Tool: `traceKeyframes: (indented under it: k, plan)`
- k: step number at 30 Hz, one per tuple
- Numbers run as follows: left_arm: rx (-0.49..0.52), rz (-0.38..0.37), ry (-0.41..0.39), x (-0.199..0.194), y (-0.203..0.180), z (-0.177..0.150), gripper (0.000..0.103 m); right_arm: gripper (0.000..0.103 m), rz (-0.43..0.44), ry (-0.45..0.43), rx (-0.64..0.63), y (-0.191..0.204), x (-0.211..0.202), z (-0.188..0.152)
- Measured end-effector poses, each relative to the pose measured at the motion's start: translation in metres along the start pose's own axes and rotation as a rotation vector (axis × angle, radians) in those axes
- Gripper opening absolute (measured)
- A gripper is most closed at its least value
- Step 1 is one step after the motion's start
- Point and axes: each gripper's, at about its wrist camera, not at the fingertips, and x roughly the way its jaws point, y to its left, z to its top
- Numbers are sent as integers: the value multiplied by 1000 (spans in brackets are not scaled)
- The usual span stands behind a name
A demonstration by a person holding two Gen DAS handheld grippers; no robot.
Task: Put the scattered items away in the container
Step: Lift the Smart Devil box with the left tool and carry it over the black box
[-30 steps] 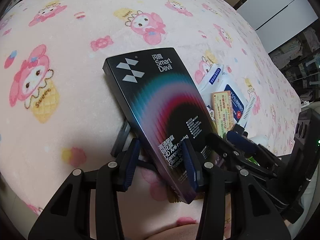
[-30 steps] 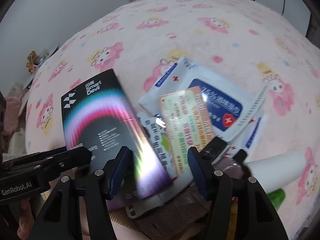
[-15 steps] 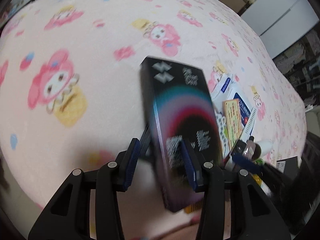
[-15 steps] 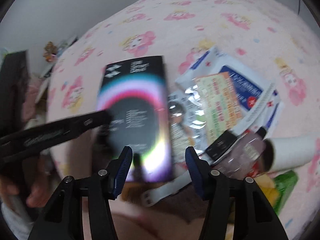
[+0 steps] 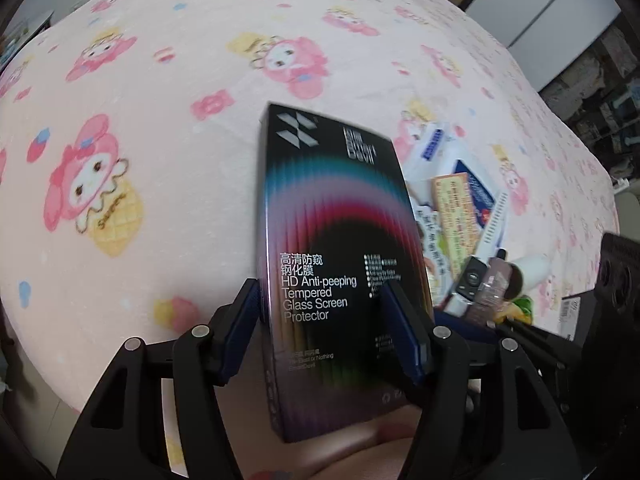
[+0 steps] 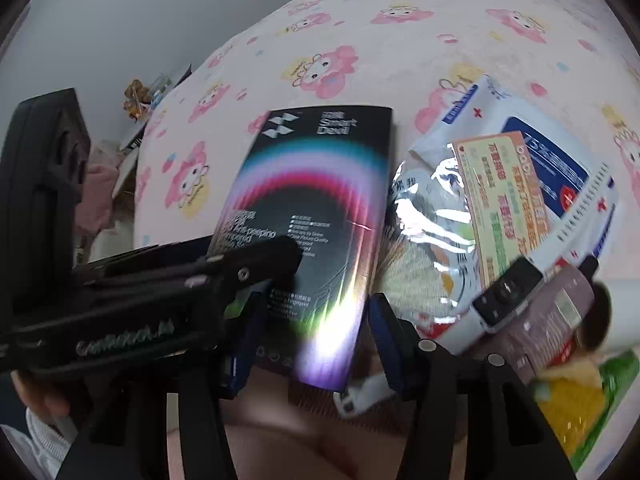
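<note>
Left gripper (image 5: pixel 320 286): its jaws are opening, with one black box (image 5: pixel 340 240) standing between the two blue pads. I am seeing no firm press on it. The box is leaning upright, printed face toward the camera, and its lower end is running out of sight behind the fingers.

Right gripper (image 6: pixel 318 298): its jaws are closing. The same box's lower end is lying between them, with a gap showing at the right pad. The left gripper is crossing this view from the left and covering the box's lower left corner. A fingertip (image 6: pixel 36 392) is showing beneath it.

Just right of the box, a heap is lying on the pink blanket (image 5: pixel 160 120). I am counting:
- one foil packet (image 6: pixel 432 216)
- one orange card (image 6: pixel 500 200)
- one white-and-blue wipes pack (image 6: pixel 540 152)
- one small remote (image 6: pixel 508 296)
- one brown tube (image 6: pixel 556 320)
- one white tube (image 6: pixel 624 308), cut off at the edge
- one green-and-yellow packet (image 6: pixel 580 400), blurred

A second wipes pack may be lying under the first; I cannot confirm it. I cannot make out the container in either view.
</note>
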Motion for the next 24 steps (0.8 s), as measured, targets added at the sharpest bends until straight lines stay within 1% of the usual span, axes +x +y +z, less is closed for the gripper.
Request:
traceKeyframes:
  k: [2, 3, 5, 6, 7, 9, 11, 12, 13, 14, 15, 19, 21, 24]
  plan:
    - [65, 18, 16, 5, -9, 3, 65, 49, -2, -7, 3, 0, -13, -10]
    - [76, 26, 20, 8, -10, 4, 64, 49, 6, -7, 17, 0, -15, -14]
    - [54, 26, 24, 11, -5, 4, 62, 49, 18, -9, 42, -2, -19, -19]
    - [39, 16, 21, 10, -1, 2, 59, 49, 13, -13, 47, -4, -19, -21]
    - [35, 11, 18, 9, 1, 0, 58, 49, -4, -16, 53, -5, -19, -20]
    - [38, 2, 15, 8, 5, -4, 56, 49, -66, -16, 70, -11, -12, -15]
    - [19, -21, 16, 8, 12, -5, 55, 49, -40, -9, 106, -20, -4, -8]
    - [0, -35, 23, 9, 16, -5, 56, 49, 9, 19, 123, -25, 6, -5]
    - [-27, -45, 28, 9, 22, -5, 55, 52, 58, 54, 141, -28, 17, -2]
    - [-54, -58, 31, 10, 28, -5, 55, 53, 77, 67, 158, -30, 23, 1]
    - [-69, -68, 30, 10, 32, -6, 55, 52, 77, 73, 155, -28, 28, 3]
    - [-51, -69, 13, 1, 35, -7, 55, 49, 60, 55, 93, -12, 25, 6]
    - [-65, -95, 15, -6, 35, -9, 53, 49, 77, 38, 106, -11, 18, 3]
    - [-60, -135, 7, -18, 27, -13, 55, 49, 79, 21, 122, -6, 0, -2]
